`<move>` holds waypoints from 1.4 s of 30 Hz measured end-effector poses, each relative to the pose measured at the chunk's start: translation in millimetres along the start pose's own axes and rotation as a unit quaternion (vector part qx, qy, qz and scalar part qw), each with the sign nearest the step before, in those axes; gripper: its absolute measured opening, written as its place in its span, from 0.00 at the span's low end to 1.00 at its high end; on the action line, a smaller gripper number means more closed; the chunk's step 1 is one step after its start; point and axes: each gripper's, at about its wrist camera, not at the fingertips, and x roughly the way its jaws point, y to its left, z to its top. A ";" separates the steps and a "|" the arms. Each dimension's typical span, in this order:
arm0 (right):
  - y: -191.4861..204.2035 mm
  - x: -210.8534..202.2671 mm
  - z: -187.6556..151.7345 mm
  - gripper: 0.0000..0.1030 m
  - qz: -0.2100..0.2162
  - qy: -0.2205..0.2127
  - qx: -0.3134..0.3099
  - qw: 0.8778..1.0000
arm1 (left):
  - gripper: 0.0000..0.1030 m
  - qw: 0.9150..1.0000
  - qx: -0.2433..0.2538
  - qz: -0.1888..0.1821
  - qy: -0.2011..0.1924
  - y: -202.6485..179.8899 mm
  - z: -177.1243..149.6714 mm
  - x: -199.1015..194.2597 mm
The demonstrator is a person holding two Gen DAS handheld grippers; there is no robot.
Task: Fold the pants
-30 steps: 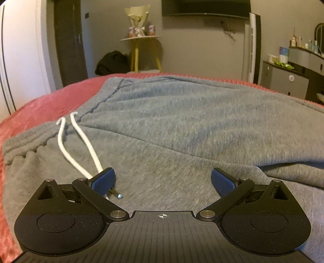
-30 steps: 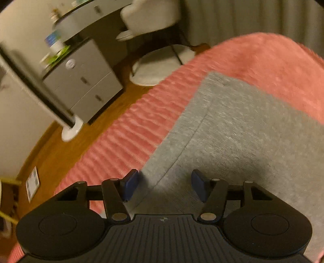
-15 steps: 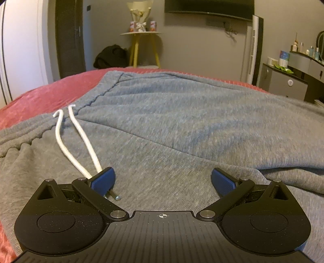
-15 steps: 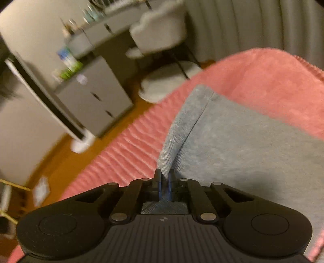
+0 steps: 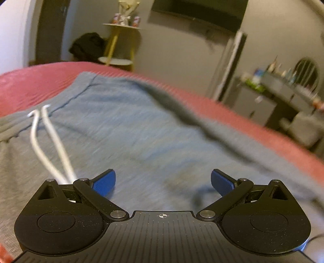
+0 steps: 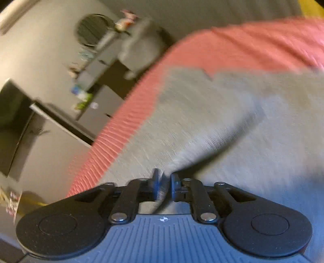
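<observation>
Grey sweatpants (image 5: 141, 131) lie spread on the red bed cover (image 5: 40, 81), with a white drawstring (image 5: 46, 141) at the waistband on the left. My left gripper (image 5: 163, 182) hovers open over the cloth near the drawstring's ends, with nothing between its blue pads. In the right wrist view, my right gripper (image 6: 165, 186) holds a pinched fold of the pants (image 6: 222, 121). A raised ridge of cloth runs from the leg to its pads. Its jaws are opening slightly, with the fold still filling the gap. Both views are blurred by motion.
Beyond the bed stand a yellow side table (image 5: 119, 40), a black bag (image 5: 89, 48), a wall television (image 5: 198, 12) and a grey dresser (image 5: 263, 101). The right wrist view shows the bed cover's edge (image 6: 121, 125), the dresser (image 6: 97, 97) and a chair (image 6: 139, 50).
My right gripper shut on the edge of the pant leg and swept sideways with it, dragging up a fold. My left gripper rose and tilted a little, staying open.
</observation>
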 end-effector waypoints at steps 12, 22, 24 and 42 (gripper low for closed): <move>-44.2 38.9 10.0 0.11 0.051 0.043 0.086 0.994 | 0.81 0.989 -0.115 -0.051 0.083 -17.7 119.5 125.6; -42.1 48.0 7.9 0.15 0.067 0.040 0.099 0.992 | 0.09 0.957 -0.219 -0.034 0.185 6.1 116.5 212.3; -43.1 47.8 9.1 0.07 0.068 0.036 0.099 0.992 | 0.07 0.964 -0.204 -0.036 0.165 2.3 118.4 197.6; -80.7 -129.1 29.2 0.05 0.017 -0.021 0.021 0.999 | 0.08 0.980 -0.133 -0.067 0.129 42.0 -24.1 -87.8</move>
